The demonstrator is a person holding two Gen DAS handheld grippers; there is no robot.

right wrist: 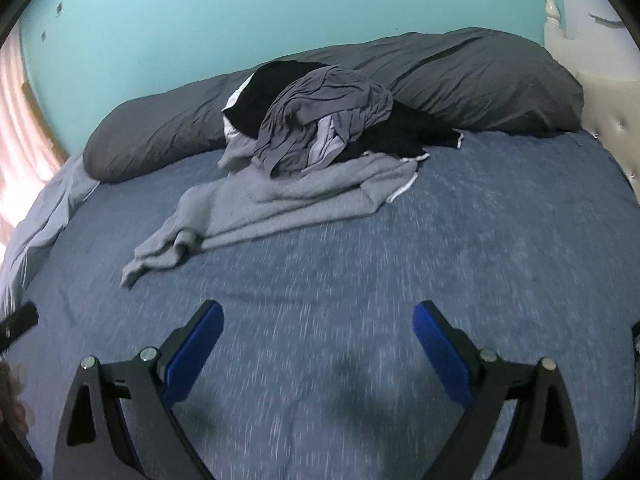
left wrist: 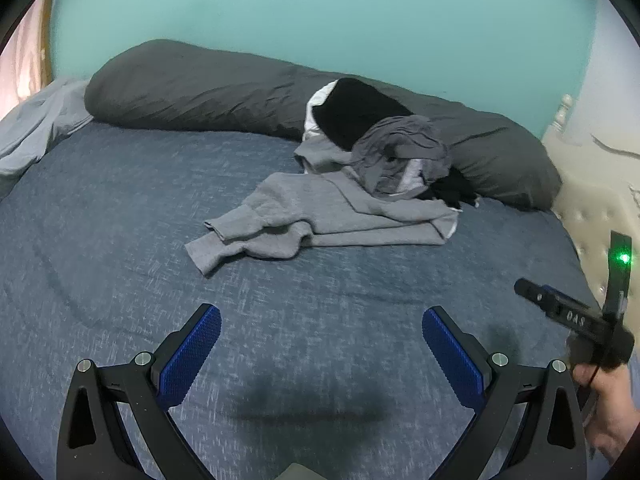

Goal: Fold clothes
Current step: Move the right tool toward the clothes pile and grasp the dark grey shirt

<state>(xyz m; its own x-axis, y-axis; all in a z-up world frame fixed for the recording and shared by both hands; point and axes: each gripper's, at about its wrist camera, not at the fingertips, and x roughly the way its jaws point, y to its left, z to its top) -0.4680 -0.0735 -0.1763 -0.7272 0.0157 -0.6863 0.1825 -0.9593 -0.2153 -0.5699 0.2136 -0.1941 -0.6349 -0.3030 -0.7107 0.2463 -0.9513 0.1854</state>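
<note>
Both tongs hang wide apart over the bed (left wrist: pixel 120 200), nothing between them. Left tongs (left wrist: pixel 321 322), right tongs (right wrist: pixel 318 316): the clothes pile (left wrist: pixel 360 184) lies well ahead of both, against the dark pillow (left wrist: pixel 200 88), a grey sweatshirt (right wrist: pixel 280 196) lowest.

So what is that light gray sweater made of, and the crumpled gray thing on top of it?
The light gray sweater looks like thick, soft fleece or knit cotton: matte, slightly fuzzy, with bulky folds and a ribbed cuff. The crumpled darker gray garment on top seems a thinner, smoother jersey, since it bunches into many fine wrinkles. Both are guesses from looks alone.
</note>
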